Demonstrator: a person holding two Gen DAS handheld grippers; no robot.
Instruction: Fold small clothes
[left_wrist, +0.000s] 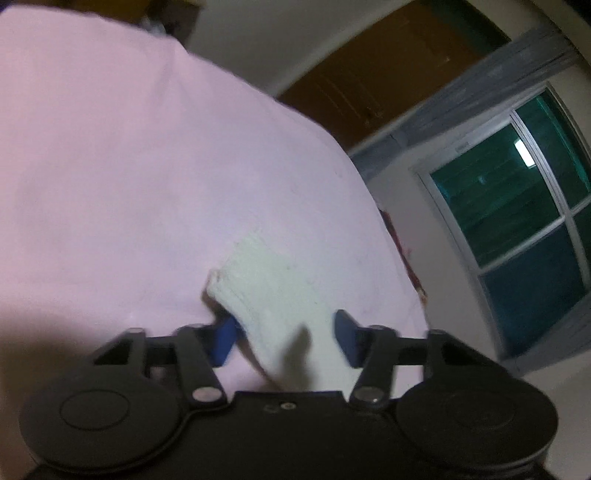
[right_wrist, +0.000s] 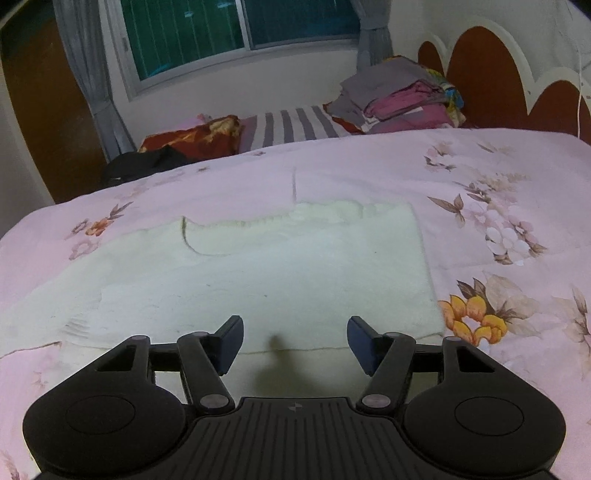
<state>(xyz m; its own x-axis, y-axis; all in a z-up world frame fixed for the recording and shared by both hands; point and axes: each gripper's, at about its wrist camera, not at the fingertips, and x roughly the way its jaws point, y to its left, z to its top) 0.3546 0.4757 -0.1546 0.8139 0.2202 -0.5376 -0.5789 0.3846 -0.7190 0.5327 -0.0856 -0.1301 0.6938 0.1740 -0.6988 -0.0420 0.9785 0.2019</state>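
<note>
Nearest first: right gripper (right_wrist: 295, 341) hanging over the near edge of the cream knitted garment (right_wrist: 277, 266), jaws standing wide, nothing between them but air and the hem below. Pads clear of the cloth, so no grip here.

Over to the left gripper (left_wrist: 284, 339): blurred view, jaws at a middling gap, a narrow strip of the same cream knit running up between them. Left pad seems to brush the strip, right pad apart from it. Looks loose, not pinched.

Garment itself spread flat across the middle of the bed (right_wrist: 480, 177), on the pink floral cover, right-hand side straight, left side rumpled and stepped.

For a clean fold, probably best to:
- close the left jaws fully on that strip before lifting;
- drop the right jaws onto the near hem, close to the corner, and pinch one layer only;
- carry both edges over together, low and level;
- smooth the rumpled left side first.

Farther back, towards the headboard (right_wrist: 480, 74): a pile of folded clothes (right_wrist: 399, 99), well apart.
</note>
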